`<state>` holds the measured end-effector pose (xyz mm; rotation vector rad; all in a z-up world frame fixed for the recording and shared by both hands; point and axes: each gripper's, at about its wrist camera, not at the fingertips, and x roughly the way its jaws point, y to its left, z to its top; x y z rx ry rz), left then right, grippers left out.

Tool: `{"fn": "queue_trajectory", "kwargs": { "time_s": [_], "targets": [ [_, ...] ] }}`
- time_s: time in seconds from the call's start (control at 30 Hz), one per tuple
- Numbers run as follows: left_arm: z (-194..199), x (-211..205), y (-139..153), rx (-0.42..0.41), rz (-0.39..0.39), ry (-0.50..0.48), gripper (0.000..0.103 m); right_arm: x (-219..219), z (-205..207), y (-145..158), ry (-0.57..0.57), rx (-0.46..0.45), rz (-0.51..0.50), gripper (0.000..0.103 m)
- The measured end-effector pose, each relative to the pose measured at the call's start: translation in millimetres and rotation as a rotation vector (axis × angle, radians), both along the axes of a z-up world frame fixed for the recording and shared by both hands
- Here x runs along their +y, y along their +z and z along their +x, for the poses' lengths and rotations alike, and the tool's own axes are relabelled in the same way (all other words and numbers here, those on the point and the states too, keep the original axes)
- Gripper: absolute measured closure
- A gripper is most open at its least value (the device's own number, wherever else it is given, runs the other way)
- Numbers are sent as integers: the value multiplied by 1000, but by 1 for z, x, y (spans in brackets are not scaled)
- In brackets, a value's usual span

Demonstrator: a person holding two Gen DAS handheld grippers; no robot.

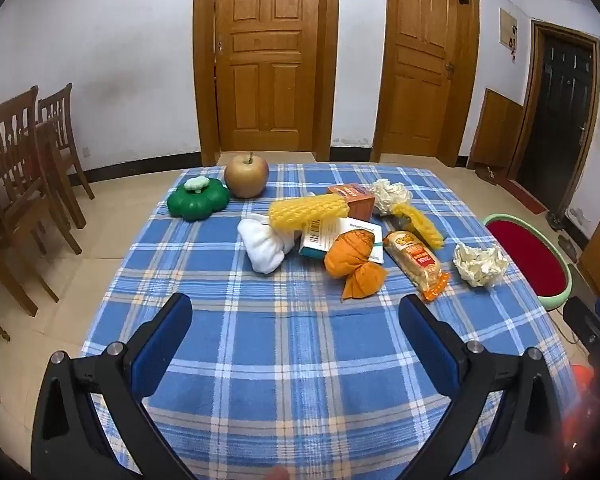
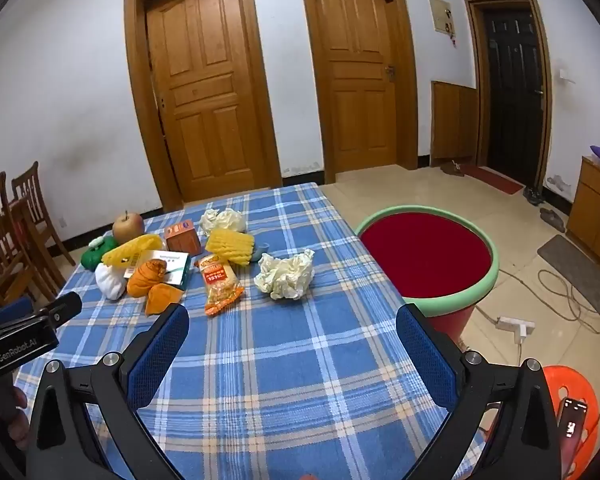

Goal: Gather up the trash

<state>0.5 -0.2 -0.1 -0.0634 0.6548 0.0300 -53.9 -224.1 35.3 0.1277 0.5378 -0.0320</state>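
We're holding both grippers, left (image 1: 296, 322) and right (image 2: 293, 332), wide apart and empty over the plaid table (image 1: 284, 360). Trash is sitting mid-table: paper wad (image 2: 286, 275), snack wrapper (image 2: 220, 284), with the red bin (image 2: 426, 256) just beside the table's edge.

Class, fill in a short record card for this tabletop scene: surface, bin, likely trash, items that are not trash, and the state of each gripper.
surface: table with blue plaid cloth
bin: red bin with green rim, beside the table's right edge
likely trash: crumpled paper, snack wrapper, yellow foam net
not trash: apple, green toy pumpkin
left gripper: jaws open, nothing between
right gripper: jaws open, nothing between
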Motion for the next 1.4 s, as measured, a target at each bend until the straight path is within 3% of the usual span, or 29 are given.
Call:
{"fn": "queue_trajectory", "kwargs": {
  "time_s": [0.47,1.4],
  "targets": [
    [-8,1,6,0,14,5,2,-4,4,-3,-4,30,2,0],
    [-19,9,14,-17,13,33,2,-7,-2,1,14,1,4,0]
  ]
}}
